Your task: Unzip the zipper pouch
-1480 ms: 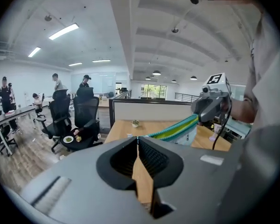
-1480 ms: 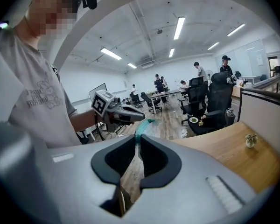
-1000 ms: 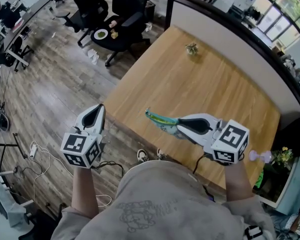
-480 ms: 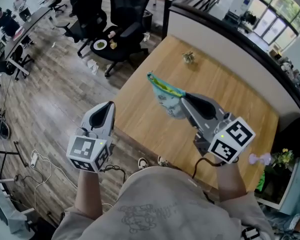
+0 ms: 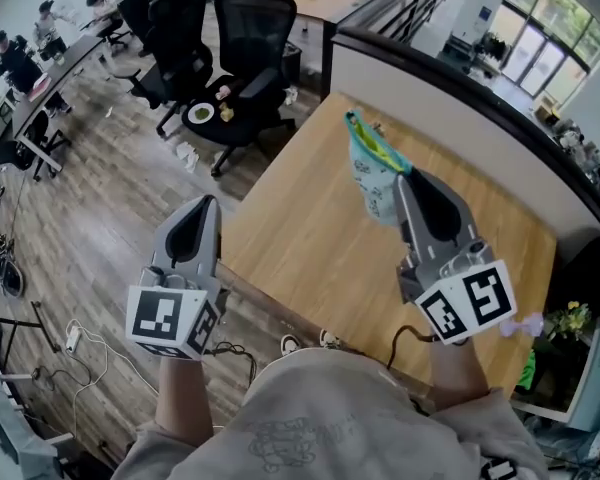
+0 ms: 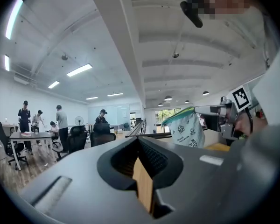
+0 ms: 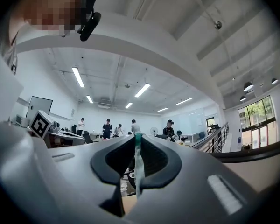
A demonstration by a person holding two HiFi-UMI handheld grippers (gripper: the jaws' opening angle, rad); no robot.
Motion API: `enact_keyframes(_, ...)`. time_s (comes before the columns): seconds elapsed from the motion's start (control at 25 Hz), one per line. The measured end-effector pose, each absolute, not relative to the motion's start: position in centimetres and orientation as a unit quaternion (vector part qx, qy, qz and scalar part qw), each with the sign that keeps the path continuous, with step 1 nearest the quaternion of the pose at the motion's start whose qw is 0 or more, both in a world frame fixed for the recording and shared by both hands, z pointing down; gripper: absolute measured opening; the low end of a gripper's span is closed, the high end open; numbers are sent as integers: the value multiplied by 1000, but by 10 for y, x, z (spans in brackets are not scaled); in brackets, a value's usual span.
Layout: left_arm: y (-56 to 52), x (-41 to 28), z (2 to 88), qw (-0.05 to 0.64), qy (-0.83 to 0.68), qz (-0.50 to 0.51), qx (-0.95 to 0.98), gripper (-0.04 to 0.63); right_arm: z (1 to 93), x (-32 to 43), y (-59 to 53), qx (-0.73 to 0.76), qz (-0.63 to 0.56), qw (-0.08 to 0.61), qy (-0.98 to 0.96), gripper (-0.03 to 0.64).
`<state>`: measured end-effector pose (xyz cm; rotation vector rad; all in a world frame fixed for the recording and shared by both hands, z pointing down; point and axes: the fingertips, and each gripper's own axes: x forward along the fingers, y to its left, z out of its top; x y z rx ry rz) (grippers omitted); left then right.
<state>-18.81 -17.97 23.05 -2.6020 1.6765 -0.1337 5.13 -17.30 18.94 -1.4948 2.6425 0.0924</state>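
A pale printed zipper pouch [image 5: 369, 174] with a green and yellow zipper edge hangs in the air above the wooden table [image 5: 310, 208]. My right gripper [image 5: 401, 190] is shut on its lower end and holds it raised. In the right gripper view the pouch [image 7: 138, 164] shows edge-on as a thin strip between the jaws. My left gripper [image 5: 194, 220] is shut with nothing in it, off the table's left edge over the floor. From the left gripper view the pouch [image 6: 185, 129] hangs at the right.
A small plant [image 5: 378, 126] stands at the table's far end. A dark partition wall [image 5: 460, 88] runs along the table's right side. Black office chairs [image 5: 242, 43] stand on the wood floor beyond the table. People work at desks [image 5: 30, 68] at the far left.
My right gripper has swung the pouch up and away, from low near the table's front edge to high over its middle. The left gripper stayed near the table's left edge.
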Motion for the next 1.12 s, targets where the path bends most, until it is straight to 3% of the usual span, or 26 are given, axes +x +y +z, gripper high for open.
enact_keyframes(0.24,-169,-192,237,32,556,-54,-829,0,219,60,-156,-497,-15,42,867,48)
enact_keyframes(0.56,-151,-188,288,-12,549,-94,-831,0,280,55,-142,-492,-84,2,866,48)
enact_keyframes(1.12,-147,-183,288,-10,546,-90,-833,0,279,50,-138,-481,-77,-3,873,48)
